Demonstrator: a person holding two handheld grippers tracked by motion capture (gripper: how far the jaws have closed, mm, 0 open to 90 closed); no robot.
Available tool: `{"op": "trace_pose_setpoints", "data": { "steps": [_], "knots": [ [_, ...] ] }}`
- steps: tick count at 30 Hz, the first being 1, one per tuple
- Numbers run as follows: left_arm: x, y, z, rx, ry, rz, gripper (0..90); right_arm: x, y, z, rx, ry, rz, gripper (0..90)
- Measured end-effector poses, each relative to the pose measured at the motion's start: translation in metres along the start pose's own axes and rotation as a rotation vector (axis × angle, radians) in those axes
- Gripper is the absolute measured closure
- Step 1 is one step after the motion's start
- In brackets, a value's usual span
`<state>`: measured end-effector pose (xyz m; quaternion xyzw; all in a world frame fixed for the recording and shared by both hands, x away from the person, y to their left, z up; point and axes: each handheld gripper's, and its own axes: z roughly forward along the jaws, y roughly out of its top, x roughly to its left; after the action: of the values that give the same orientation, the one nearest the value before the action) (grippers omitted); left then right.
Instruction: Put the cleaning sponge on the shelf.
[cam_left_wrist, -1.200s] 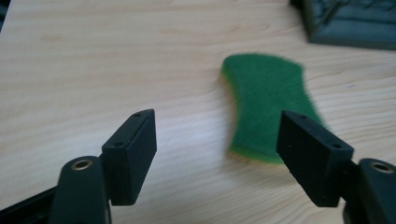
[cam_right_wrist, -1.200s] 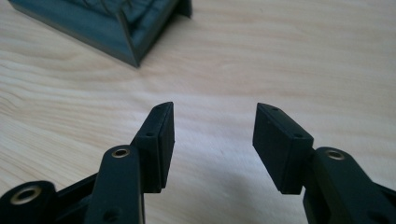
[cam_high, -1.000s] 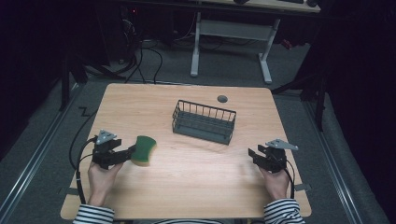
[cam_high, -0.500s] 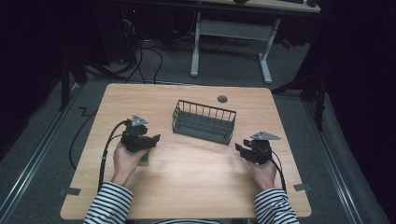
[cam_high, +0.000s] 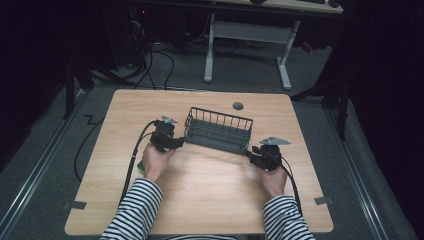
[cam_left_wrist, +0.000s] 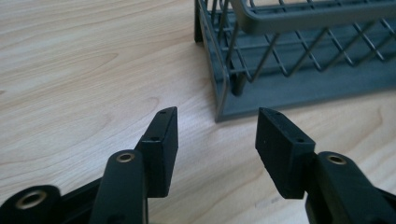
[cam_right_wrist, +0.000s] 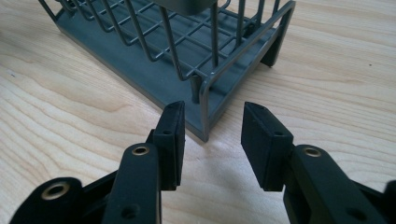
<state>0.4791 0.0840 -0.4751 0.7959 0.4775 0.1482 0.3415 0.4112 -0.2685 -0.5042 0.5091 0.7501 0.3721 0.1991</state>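
Observation:
A dark grey wire basket stands in the middle of the wooden table. My left gripper is at its left end; in the left gripper view the basket's corner lies just ahead of the gap. My right gripper is at the basket's right end, and the corner post stands between its fingertips. Both pairs of jaws have just been closing, and neither presses on the wire. A bit of green sponge shows beside the left hand.
A small grey round disc lies on the table behind the basket. Cables trail from both grippers, the left one over the table's left edge. A white desk frame stands on the floor beyond the table.
The left hand has moved right from the green sponge to the basket's left end. The right hand has moved left to the basket's right end. Both jaw gaps look narrower.

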Motion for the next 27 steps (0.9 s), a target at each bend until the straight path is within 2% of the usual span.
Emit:
{"op": "trace_pose_setpoints", "data": {
  "steps": [3,7,10,13,16,18,20,22,27],
  "knots": [
    [0.0,0.0,0.011,0.003,0.008,-0.023,51.9,0.001,0.003,0.004,0.006,-0.003,-0.008,63.9],
    [0.001,0.001,0.016,-0.008,0.009,-0.037,54.5,0.002,0.005,0.006,0.005,-0.002,-0.003,65.2],
    [0.001,0.002,0.022,-0.015,-0.006,-0.048,55.3,0.001,0.006,0.01,0.013,-0.001,0.0,68.0],
    [0.0,0.003,0.03,0.001,-0.016,-0.058,57.7,0.001,0.007,0.011,0.016,0.001,0.001,71.7],
    [-0.003,0.005,0.034,-0.001,-0.024,-0.053,61.6,0.001,0.008,0.012,0.019,0.002,-0.008,76.4],
    [-0.004,0.006,0.035,0.001,-0.016,-0.049,63.4,0.001,0.008,0.013,0.022,0.004,-0.011,78.5],
    [-0.003,0.007,0.036,0.001,-0.022,-0.06,67.3,0.003,0.008,0.013,0.026,0.003,-0.017,83.8],
    [-0.003,0.007,0.037,-0.001,-0.029,-0.074,68.4,0.003,0.008,0.013,0.025,0.0,-0.025,84.9],
    [-0.006,0.01,0.038,0.009,-0.034,-0.07,76.1,0.004,0.009,0.013,0.033,-0.006,-0.039,85.6]
  ]
}}
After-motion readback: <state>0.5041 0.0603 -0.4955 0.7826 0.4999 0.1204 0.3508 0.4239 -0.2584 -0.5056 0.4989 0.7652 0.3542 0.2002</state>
